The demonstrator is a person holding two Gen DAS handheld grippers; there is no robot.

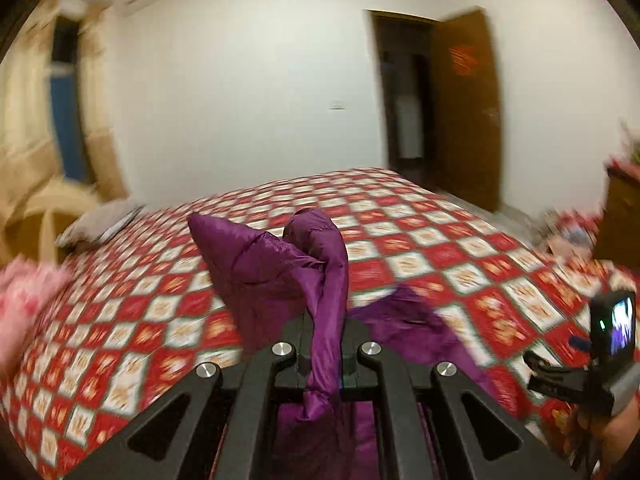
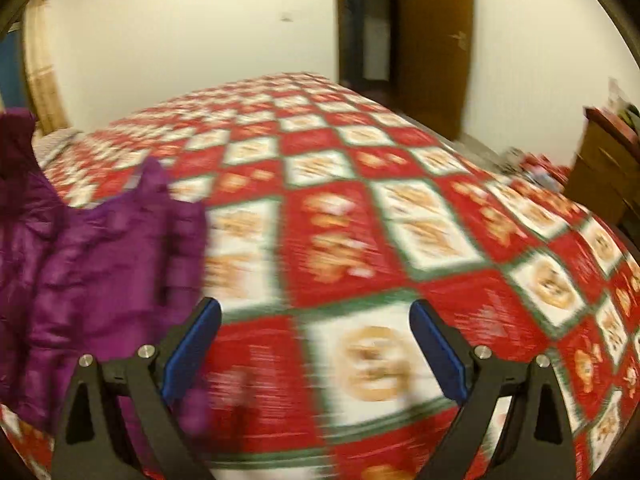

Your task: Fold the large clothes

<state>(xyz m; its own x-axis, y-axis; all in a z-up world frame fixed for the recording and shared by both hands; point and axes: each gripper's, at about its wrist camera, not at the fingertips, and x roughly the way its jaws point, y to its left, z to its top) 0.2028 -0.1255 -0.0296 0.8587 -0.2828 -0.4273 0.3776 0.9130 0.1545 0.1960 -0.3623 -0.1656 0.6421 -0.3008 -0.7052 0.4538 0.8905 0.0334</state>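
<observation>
Left wrist: left gripper (image 1: 325, 354) clamped on a fold of the purple jacket (image 1: 280, 264), cloth bunched up between the fingers.
Right wrist: right gripper (image 2: 316, 344) spread wide, nothing in it, over the checked bedspread (image 2: 360, 216); jacket heaped just to its left on the bed. Beyond: grey pillow (image 1: 100, 224), white wall (image 1: 248, 92), brown door (image 1: 466, 108) ajar. Both views motion-blurred.
</observation>
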